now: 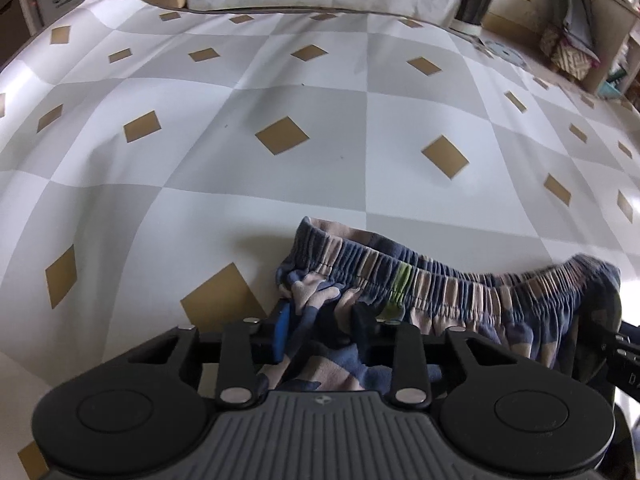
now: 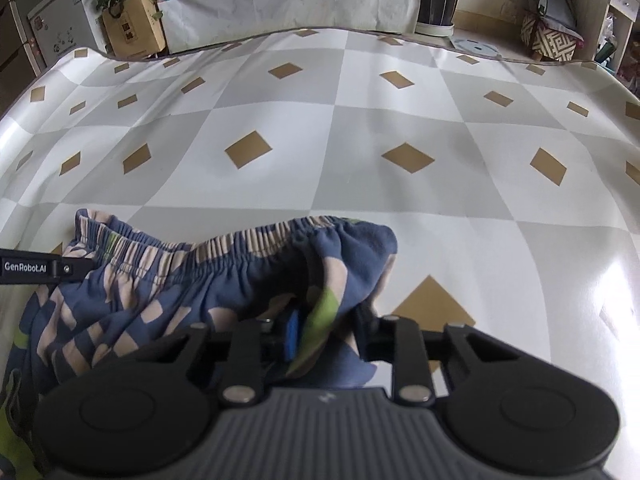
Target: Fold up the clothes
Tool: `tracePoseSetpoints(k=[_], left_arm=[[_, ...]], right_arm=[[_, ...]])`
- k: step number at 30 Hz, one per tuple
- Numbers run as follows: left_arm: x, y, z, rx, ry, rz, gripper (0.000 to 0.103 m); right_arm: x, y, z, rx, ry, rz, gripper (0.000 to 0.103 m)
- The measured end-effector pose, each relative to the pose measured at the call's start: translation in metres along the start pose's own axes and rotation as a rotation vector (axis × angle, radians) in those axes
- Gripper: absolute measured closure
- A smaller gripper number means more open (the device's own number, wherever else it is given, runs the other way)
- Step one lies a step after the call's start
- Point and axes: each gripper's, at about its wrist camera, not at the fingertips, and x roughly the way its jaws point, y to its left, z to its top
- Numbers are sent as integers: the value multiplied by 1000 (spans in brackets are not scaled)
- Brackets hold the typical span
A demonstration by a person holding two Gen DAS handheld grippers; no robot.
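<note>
Shorts (image 1: 460,292): one; grippers: two

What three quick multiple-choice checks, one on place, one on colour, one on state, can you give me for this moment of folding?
1. Where does the patterned garment lie?
A. on the checked mat
B. in a basket
C. on a chair

2. What colour are the small diamonds on the checked mat?
A. red
B. brown
C. black

3. How does the right tool stand?
A. open, away from the cloth
B. shut on the garment
C. out of sight

Answers:
1 A: the elastic waistband lies across the mat's grey and white squares in both wrist views.
2 B: every diamond is tan-brown.
3 B: fabric is pinched between its fingers near the waistband's end; the left tool grips the other end likewise.
</note>
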Motion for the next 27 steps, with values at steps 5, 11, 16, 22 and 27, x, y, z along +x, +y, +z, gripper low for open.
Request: tracePoseSetpoints(k=[5,11,16,22,27], left_arm=[[5,-3,7,-36,-18,14,78],[11,-8,15,-40,-36,29,78],[17,-10,24,-48,-42,32,78],[30,-15,36,-62,-38,27,78],[44,-21,48,-67,-38,14,78]], right_arm=[[5,-3,6,9,-14,12,82],[11,-8,12,15,-39,24,82],[17,-13,20,22,-52,24,82],[27,-20,30,29,-58,14,82],[39,-28,39,22,-65,-5,82]])
